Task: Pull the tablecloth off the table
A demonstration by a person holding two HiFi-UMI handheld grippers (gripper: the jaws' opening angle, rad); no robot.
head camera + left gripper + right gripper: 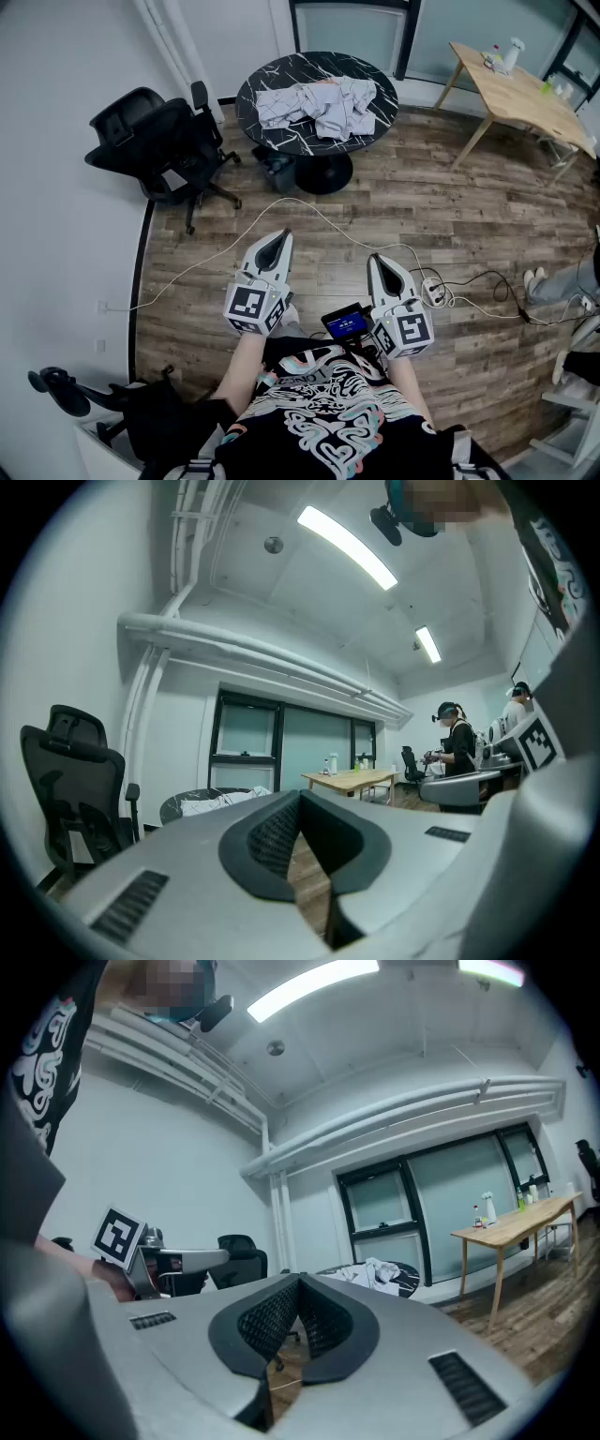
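- A black office chair (159,150) stands at the left on the wooden floor (394,202), close to the white wall and just beside the round table.
- The left tool (280,235) is held low in front of the person, well short of the table and pointing toward it. In the left gripper view its two jaws meet at the tips. The dark ribbed pads are closed together, with only floor showing through the hollow behind them. It has hold of nothing.
- The round black table (309,66), marbled with white veins, stands on a single pedestal at the far middle of the room.
- The tablecloth (319,105) lies crumpled in a pale heap on that table top. It covers the middle and leaves dark rim bare all round. Neither tool touches it.
- A white cable (309,208) runs in a long curve across the floor between the table and the tools.
- A small lit screen (346,322) sits at the person's waist, between the two marker cubes.
- The right tool (372,258) is held beside the left one, also pointing at the table and well apart from it. The right gripper view shows its jaws brought fully together and empty.
- A white power strip (433,292) lies on the floor just right of the right tool, with dark leads trailing from it.
- A light wooden table (520,98) stands at the far right, with a white spray bottle (512,53) on it.
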